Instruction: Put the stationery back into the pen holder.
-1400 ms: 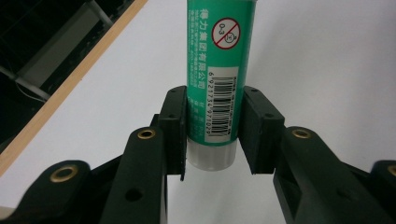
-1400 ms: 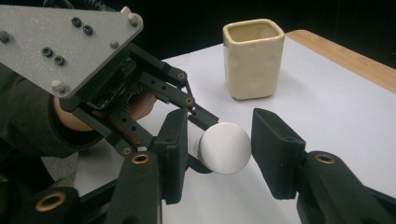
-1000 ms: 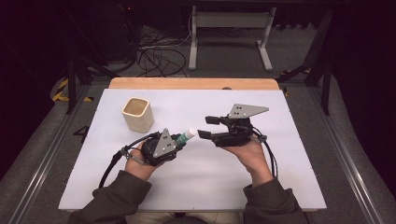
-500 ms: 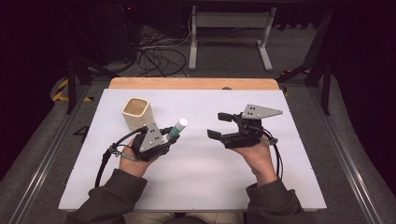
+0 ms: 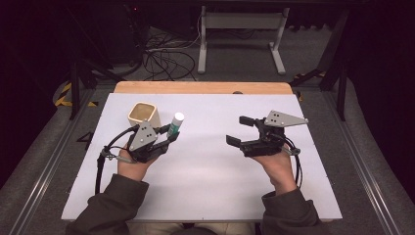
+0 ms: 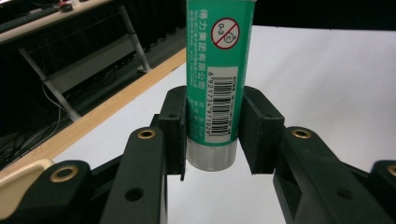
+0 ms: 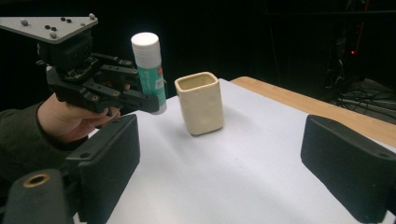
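The table (image 5: 205, 186) spreads beneath both grippers, a flat matte white sheet with a strip of pale wood along its far edge, beyond the jaws.

The cup (image 5: 144, 115) stands upright on the sheet just ahead of the left gripper and a little to its outer side, near the tube but apart from it. It is cream-coloured, squarish with rounded corners, thick-walled and open at the top; from the right gripper view (image 7: 199, 102) its surface looks dull and slightly uneven, like glazeless ceramic.

The left gripper (image 5: 166, 138), black angular plastic with brass rivets and a grey three-cornered plate on top, is held in the person's left hand above the sheet. Its jaws are closed narrowly on the glue stick (image 6: 217, 79), their flat pads pressing its lower body from both sides.

The right gripper (image 5: 244, 131) hovers well apart from the left one, across the middle of the table, its two black jaws spread wide with nothing between them.

The glue stick (image 5: 175, 124) is a smooth round plastic tube, green-labelled with white print, a barcode and a red prohibition mark, a white cap (image 7: 145, 41) on its upper end and a pale translucent base below the pads. It rises from the left jaws, tilted slightly, clear of the table.
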Demonstrator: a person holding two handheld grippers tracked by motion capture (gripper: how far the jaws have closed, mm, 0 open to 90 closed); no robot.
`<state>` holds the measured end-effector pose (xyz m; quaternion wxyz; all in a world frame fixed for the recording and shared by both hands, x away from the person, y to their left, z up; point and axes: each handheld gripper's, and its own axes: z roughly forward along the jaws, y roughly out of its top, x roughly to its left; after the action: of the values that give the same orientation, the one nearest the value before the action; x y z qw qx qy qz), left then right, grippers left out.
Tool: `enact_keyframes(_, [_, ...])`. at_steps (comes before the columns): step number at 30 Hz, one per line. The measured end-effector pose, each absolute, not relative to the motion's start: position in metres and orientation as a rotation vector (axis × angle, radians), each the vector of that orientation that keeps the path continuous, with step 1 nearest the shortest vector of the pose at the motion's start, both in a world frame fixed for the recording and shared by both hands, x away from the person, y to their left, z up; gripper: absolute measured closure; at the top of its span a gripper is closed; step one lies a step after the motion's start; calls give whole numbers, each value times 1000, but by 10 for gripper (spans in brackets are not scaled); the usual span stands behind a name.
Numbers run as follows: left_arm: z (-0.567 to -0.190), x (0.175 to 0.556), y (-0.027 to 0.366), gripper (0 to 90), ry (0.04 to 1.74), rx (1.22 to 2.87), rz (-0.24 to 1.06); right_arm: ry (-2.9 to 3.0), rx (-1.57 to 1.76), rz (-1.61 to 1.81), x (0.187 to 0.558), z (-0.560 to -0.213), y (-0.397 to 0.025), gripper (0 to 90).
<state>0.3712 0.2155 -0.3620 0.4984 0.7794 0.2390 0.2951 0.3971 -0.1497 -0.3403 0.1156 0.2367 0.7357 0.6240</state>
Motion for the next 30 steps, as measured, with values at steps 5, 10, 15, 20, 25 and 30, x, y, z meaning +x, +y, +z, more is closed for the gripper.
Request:
enact_keyframes(5, [-359,375,224,657,600,1842,695,2112,721,1831,395,-341,-158,96])
enact_keyframes(10, [-357,378,229,657,623,1812,687,2086,739,1820,393,-342,-165,73])
enact_keyframes(15, [-356,381,235,657,639,1783,680,2066,744,1806,392,-342,-168,67])
enact_keyframes(20, [-355,385,241,657,665,1752,675,2045,750,1799,390,-342,-171,67])
enact_keyframes(25, [-355,391,248,657,692,1717,676,2023,753,1805,389,-342,-175,64])
enact_keyframes(30, [-356,396,253,658,713,1693,678,2002,770,1804,388,-343,-179,51])
